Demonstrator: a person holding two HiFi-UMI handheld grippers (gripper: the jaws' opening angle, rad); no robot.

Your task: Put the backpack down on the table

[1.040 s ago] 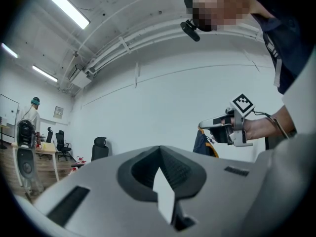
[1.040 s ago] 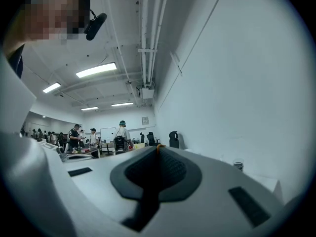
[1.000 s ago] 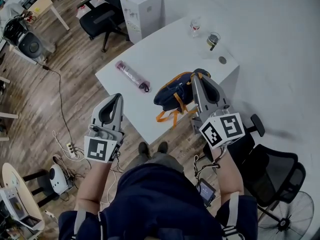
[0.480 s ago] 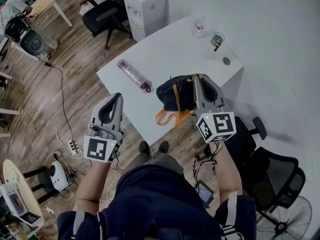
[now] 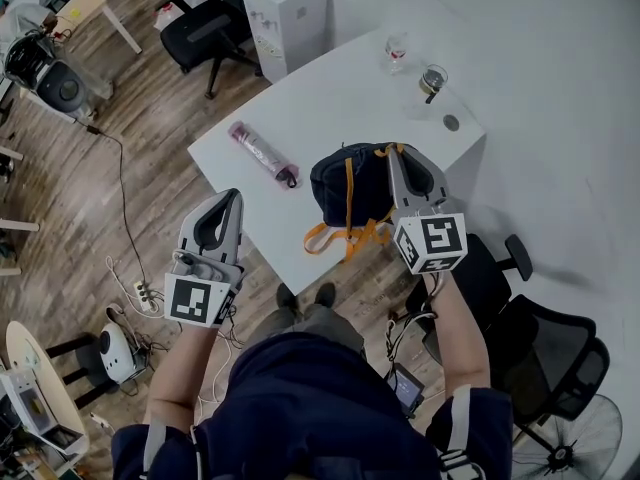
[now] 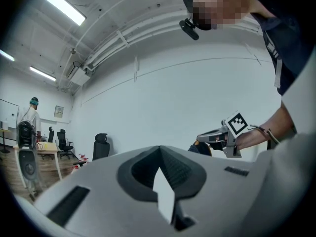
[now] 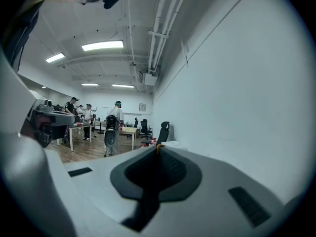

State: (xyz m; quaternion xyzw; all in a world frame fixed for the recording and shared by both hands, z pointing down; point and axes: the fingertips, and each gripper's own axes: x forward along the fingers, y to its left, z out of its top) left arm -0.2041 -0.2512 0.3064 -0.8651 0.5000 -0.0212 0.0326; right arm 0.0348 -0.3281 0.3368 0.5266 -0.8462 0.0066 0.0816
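Note:
The dark blue backpack [image 5: 350, 183] with orange straps stands on the white table [image 5: 300, 108] close to its front edge. Its bottom seems to touch the table top. Loose orange straps [image 5: 345, 236] hang over that edge. My right gripper [image 5: 395, 151] is shut on the backpack's top, and in the right gripper view an orange sliver of strap shows at the closed tips of my right gripper [image 7: 158, 147]. My left gripper [image 5: 235, 196] hovers off the table's front left, shut and holding nothing. In the left gripper view the backpack [image 6: 200, 148] shows beneath the right gripper [image 6: 212, 136].
A pink cylinder [image 5: 263, 152] lies left of the backpack on the table. A glass [image 5: 396, 50], a dark cup [image 5: 428, 80] and a small round object [image 5: 451, 122] stand at the far end. A black office chair [image 5: 540, 338] is to my right, and cables lie on the floor [image 5: 120, 188].
The right gripper has come down with the backpack, which has sunk onto the table and turned more upright. The left gripper has stayed where it was.

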